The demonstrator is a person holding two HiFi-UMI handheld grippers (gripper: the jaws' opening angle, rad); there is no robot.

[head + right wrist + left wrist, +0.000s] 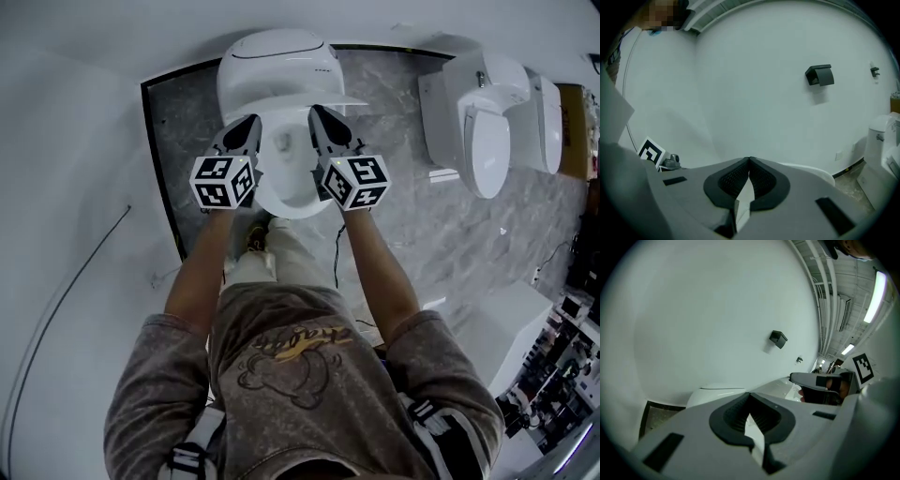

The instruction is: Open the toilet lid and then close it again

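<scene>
White wall far. My left gripper and right gripper closed, empty, above bowl. Risk: the lid, apparently raised, slams if pushed carelessly.

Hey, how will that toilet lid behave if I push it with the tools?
The toilet lid looks glossy and smooth, so the shut left tool and right tool may slip on it. It looks like one rigid moulded shell, so it probably won't flex. It stands clear of the open bowl, so a push likely swings it.
</scene>
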